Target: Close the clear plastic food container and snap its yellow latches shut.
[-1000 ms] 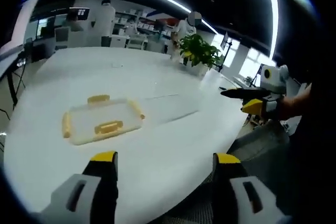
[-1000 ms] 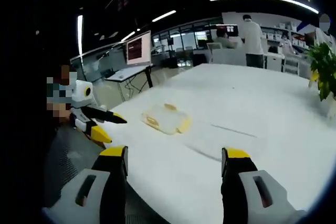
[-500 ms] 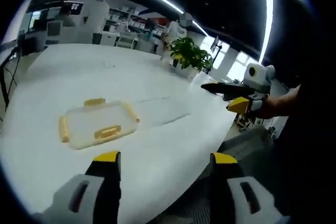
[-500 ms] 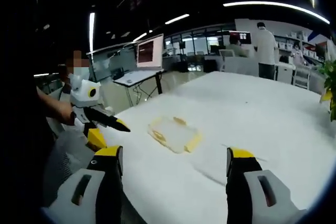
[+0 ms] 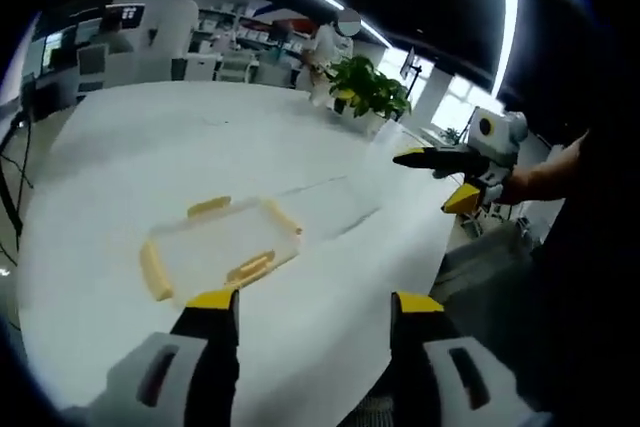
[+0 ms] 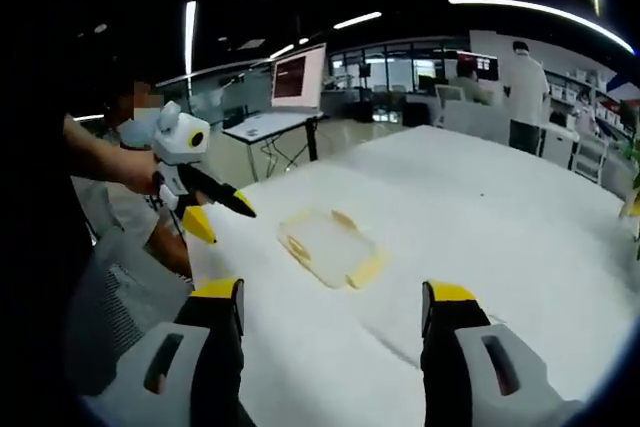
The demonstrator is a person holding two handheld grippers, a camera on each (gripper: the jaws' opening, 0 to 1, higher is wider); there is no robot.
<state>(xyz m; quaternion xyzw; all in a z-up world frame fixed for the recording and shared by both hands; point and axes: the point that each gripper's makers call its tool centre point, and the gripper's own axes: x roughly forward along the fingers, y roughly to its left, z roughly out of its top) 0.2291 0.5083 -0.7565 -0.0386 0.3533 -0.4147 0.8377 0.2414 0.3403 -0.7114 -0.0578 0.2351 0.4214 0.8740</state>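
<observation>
A flat clear plastic container with yellow latches lies on the white table, just ahead of my left gripper. That gripper is open, with nothing between its jaws. I cannot tell whether the latches are snapped down. In the right gripper view the container sits a little beyond my right gripper, which is open and holds nothing. The right gripper hangs over the table's near right edge. The left gripper hovers left of the container, in a hand.
A potted green plant stands at the table's far side. People and desks are in the background, with a lit monitor on one desk. The table's rounded edge runs close in front of the person.
Both views have shifted with the hands. The left gripper has come a little closer to the container. The container lies where it was, and both grippers remain open.
</observation>
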